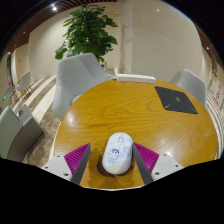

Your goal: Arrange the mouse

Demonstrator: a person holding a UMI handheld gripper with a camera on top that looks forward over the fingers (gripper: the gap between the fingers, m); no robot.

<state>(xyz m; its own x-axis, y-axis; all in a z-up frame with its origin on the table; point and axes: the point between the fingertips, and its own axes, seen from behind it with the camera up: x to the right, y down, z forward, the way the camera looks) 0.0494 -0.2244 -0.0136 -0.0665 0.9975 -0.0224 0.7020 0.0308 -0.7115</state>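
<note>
A white mouse (pixel 117 152) with a small cartoon print lies on the round wooden table (pixel 130 105), near its front edge. It stands between my gripper's (pixel 112 160) two fingers. The magenta pads (pixel 78 155) sit apart from its sides, with a gap of bare wood at either side. The gripper is open and the mouse rests on the table on its own. A black mouse mat (pixel 175 98) lies flat on the table's far right part, well beyond the fingers.
Grey chairs stand round the table: one at the far left (pixel 78 72), one at the far right (pixel 190 82), one at the near left (pixel 12 128). A large green plant (pixel 90 30) stands behind the table. Bare wood lies between the mouse and the mat.
</note>
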